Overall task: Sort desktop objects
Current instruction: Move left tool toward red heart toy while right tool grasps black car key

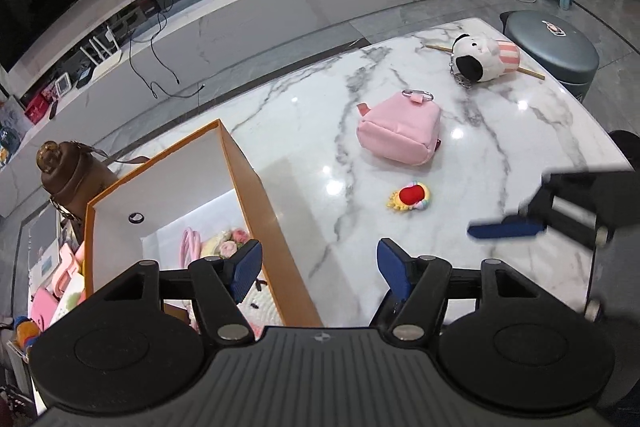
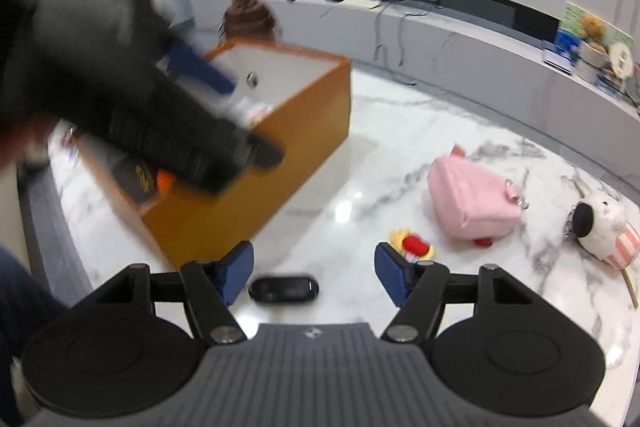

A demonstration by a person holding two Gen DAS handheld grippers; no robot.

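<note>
**Right gripper nearest the small toy, both empty**

The right gripper (image 2: 314, 273), jaws apart and empty, hangs over the counter (image 2: 360, 155). A red-and-yellow toy (image 2: 412, 245) lies just ahead to its right, a black oval object (image 2: 284, 289) directly below. The left gripper (image 1: 318, 269), also apart and empty, straddles the orange box (image 1: 256, 187) wall. The pink pouch (image 1: 398, 133) and plush (image 1: 482, 57) lie farther off.

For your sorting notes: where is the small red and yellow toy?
On the marble table, the toy lies just nearer the cameras than the pink bag, right of the orange box.
</note>
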